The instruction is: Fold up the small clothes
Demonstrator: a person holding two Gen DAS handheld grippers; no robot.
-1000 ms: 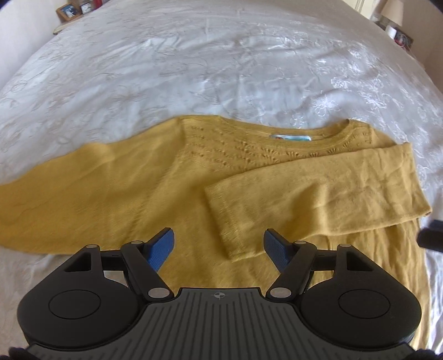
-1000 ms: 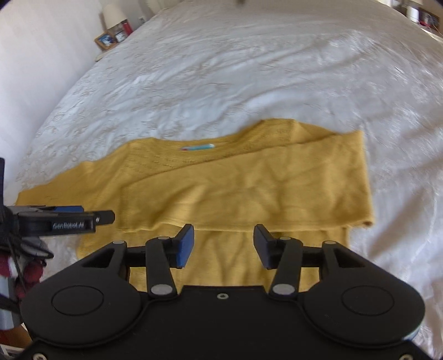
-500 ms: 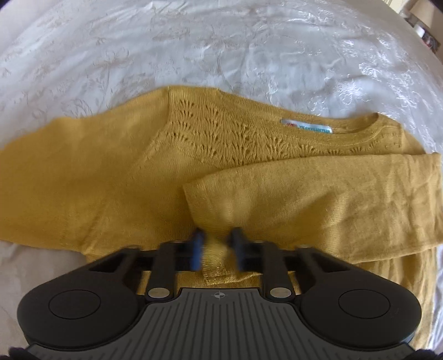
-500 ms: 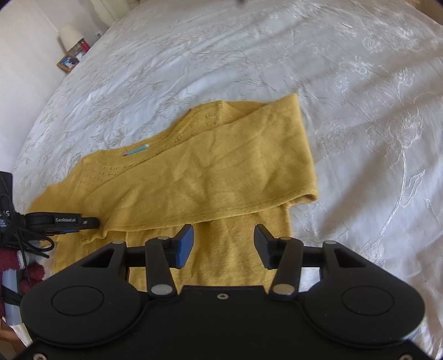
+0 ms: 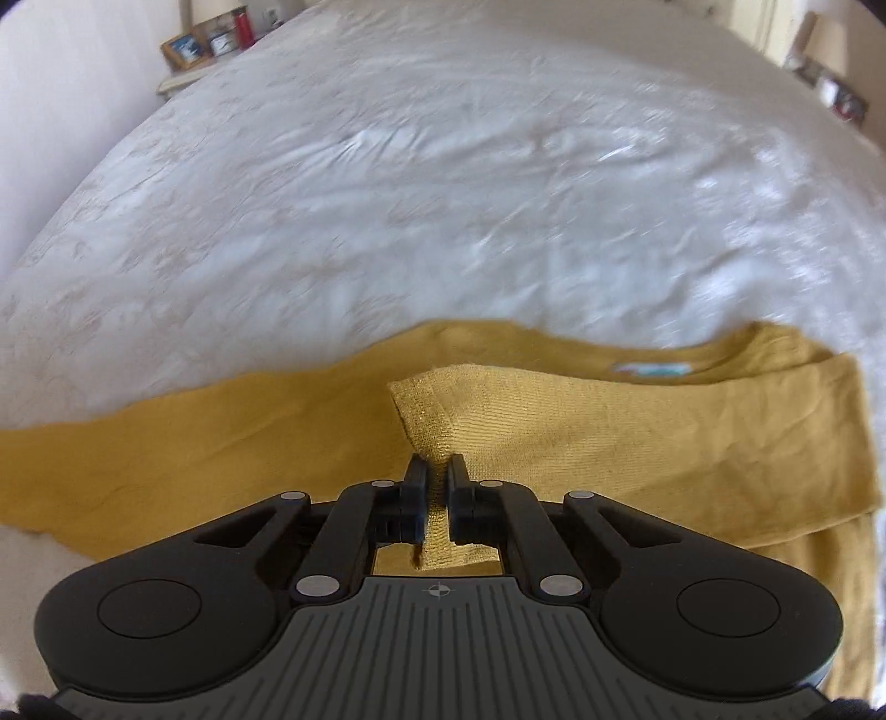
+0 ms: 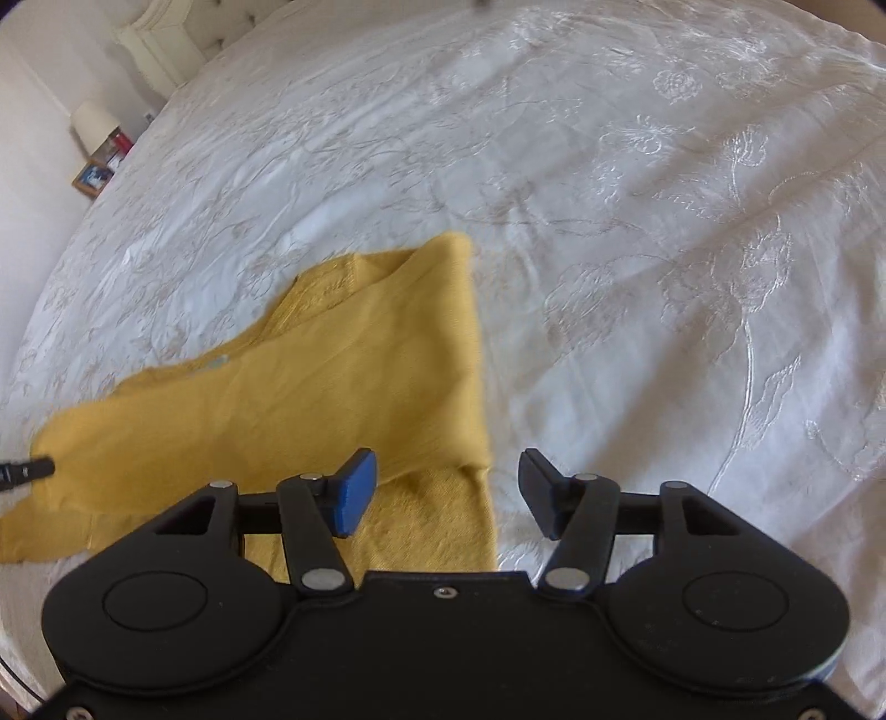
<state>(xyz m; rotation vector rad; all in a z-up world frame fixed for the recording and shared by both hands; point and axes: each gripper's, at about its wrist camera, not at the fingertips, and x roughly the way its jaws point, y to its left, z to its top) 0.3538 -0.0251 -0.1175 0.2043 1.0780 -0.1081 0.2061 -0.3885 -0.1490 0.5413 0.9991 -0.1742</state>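
A mustard-yellow knit sweater (image 5: 637, 437) lies flat on the white bedspread (image 5: 443, 194), one sleeve folded across its body. My left gripper (image 5: 437, 471) is shut on that folded sleeve's cuff (image 5: 429, 426), which rises between the pads. The other sleeve (image 5: 138, 459) stretches out to the left. In the right wrist view the sweater (image 6: 332, 387) fills the lower left. My right gripper (image 6: 447, 493) hangs over the sweater's right edge, its jaws opening with nothing pinched between them. The left gripper's tip (image 6: 25, 471) pokes in at the far left edge.
The embroidered white bedspread (image 6: 664, 221) spreads wide beyond and to the right of the sweater. A bedside shelf with picture frames and a red bottle (image 5: 210, 36) stands at the far left. A lamp and frame (image 6: 97, 144) sit by the headboard.
My left gripper went from open to shut on the folded sleeve's cuff and has lifted it. My right gripper has slid right to the sweater's side edge and its jaws have widened.
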